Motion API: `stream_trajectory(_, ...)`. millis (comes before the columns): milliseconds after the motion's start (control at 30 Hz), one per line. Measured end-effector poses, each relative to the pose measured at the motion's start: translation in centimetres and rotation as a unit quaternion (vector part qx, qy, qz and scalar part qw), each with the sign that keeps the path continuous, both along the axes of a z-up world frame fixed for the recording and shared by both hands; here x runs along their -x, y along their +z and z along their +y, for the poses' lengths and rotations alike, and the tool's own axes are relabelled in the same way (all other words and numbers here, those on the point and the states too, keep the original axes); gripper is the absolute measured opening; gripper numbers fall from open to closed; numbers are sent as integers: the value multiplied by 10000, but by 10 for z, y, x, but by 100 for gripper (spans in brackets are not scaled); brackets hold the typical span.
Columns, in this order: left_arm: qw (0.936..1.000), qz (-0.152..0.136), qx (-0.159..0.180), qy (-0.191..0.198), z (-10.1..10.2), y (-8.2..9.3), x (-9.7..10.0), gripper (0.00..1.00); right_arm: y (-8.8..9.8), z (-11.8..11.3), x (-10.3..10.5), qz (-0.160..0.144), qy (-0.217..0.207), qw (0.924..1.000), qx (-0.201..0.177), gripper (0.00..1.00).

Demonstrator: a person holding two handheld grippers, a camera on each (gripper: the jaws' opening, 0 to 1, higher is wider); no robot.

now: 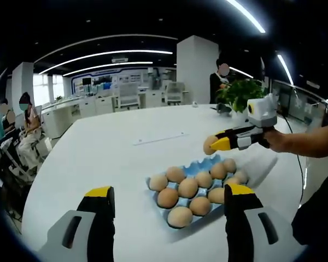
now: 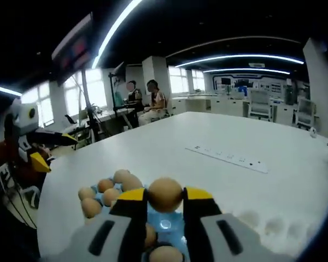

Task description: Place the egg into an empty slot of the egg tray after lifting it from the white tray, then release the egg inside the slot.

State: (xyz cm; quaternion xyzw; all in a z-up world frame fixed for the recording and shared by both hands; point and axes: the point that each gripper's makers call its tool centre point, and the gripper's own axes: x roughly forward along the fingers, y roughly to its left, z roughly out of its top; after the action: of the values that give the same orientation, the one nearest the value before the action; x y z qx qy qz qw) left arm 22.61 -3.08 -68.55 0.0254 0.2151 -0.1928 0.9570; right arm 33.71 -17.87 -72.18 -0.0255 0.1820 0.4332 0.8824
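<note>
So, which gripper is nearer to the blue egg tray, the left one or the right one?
Right. The right gripper, shut on an egg, hangs directly above the blue egg tray. The left gripper is open and stands back from the tray's near edge.

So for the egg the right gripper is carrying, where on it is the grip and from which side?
The egg is held across its middle, one pad on each side of the rounded shell, by the right gripper above the blue egg tray. For eggs sitting upright in slots, coming from above probably suits best, since neighbours crowd the sides.
</note>
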Motion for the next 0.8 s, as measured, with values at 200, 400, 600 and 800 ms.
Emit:
stream_trajectory(200, 10000, 17, 5, 5, 1, -1, -1, 83, -13, 22, 3, 140, 266, 9995, 120, 24)
stream_trajectory(400, 10000, 20, 14, -7, 1, -1, -1, 83, -21, 34, 2, 188, 439, 9986, 220, 24)
stream_trajectory(600, 10000, 21, 15, -24, 1, -2, -2, 83, -33, 41, -1, 283, 566, 9973, 365, 24)
stream_trajectory(800, 10000, 27, 8, -23, 1, -2, -1, 83, -41, 44, -3, 366, 636, 9963, 452, 25)
